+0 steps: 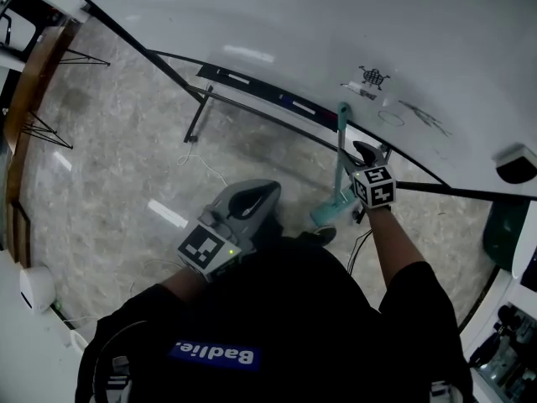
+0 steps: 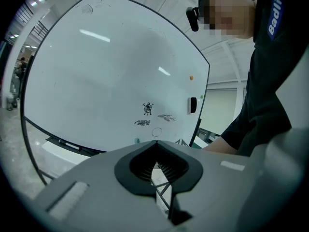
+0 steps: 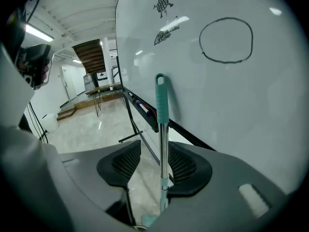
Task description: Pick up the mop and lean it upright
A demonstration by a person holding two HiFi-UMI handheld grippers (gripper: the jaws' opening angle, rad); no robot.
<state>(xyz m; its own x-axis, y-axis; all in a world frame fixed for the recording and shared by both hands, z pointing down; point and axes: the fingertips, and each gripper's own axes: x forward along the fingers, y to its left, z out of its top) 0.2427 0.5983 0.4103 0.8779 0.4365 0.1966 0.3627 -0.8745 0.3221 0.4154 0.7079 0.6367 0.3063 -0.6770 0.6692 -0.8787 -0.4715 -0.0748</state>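
Right gripper view: mop [image 3: 163, 144] upright, long axis 6 to 12 o'clock, top leaned on whiteboard [image 3: 231, 105] — pole between spread jaws of right gripper [image 3: 155, 159], unpinched. Left gripper [image 2: 157, 144] pressed together, empty, farther away. Likely next: withdraw straight back.

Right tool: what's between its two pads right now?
The mop's metal shaft stands upright between the right tool's pads, close to the right-hand pad, with a clear gap on the other side. The right gripper view shows it.
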